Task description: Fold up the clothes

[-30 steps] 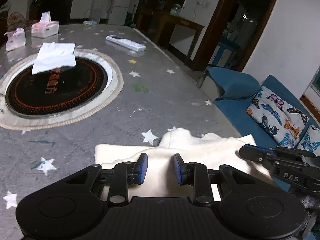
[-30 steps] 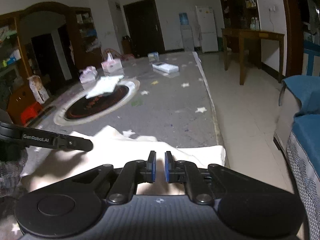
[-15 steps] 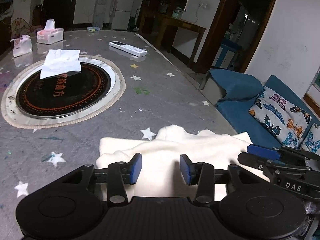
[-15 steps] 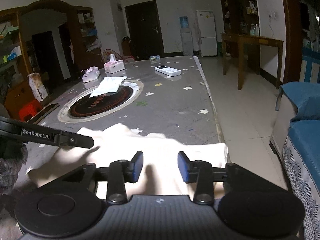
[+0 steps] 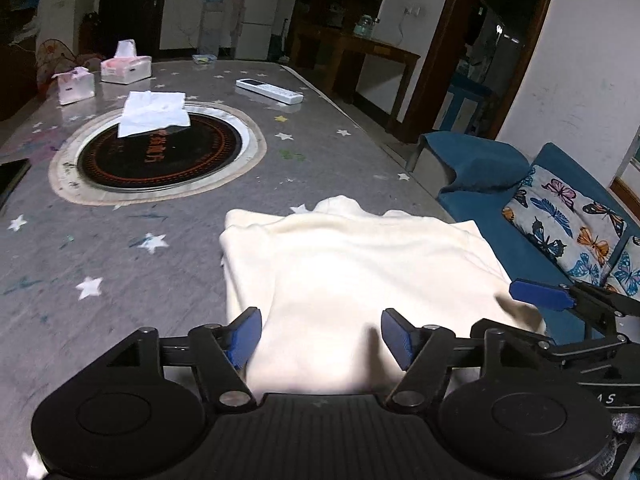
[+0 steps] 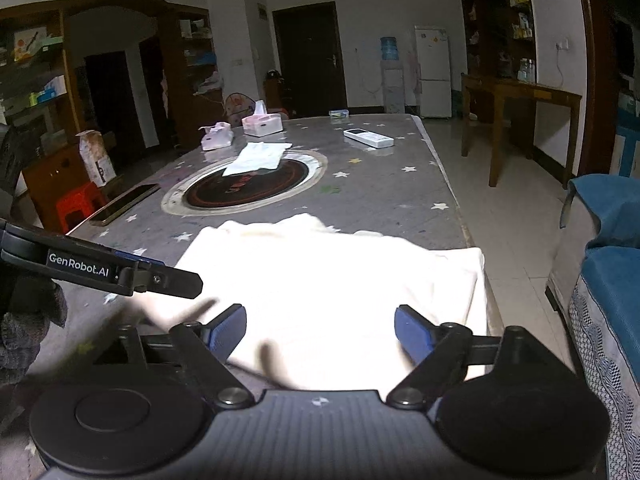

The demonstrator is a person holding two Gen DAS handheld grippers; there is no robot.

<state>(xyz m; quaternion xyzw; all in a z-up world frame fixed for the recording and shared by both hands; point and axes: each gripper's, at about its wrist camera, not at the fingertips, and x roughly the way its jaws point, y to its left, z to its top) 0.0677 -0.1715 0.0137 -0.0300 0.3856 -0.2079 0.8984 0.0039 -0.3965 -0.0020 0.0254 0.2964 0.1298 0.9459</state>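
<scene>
Just opened since a second ago: left hand-held gripper [image 5: 320, 334], right hand-held gripper [image 6: 320, 330], both spread, empty. Lift clear of cream garment [image 5: 360, 272]; avoid snagging the fold.

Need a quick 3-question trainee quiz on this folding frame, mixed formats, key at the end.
1. True or false: the left gripper is clamped on the cream garment.
2. Multiple choice: what lies on the black round inset in the table? A) the white remote B) a loose white tissue C) a phone
3. Fill in: the right gripper has its jaws ____.

Key
1. False. Its jaws have just been opening and stand apart; the garment lies flat on the table beyond and below them, unpinched.
2. B. The tissue overlaps the inset's far edge; the remote lies beyond it.
3. Open. They have just been opening, nothing gripped.
</scene>
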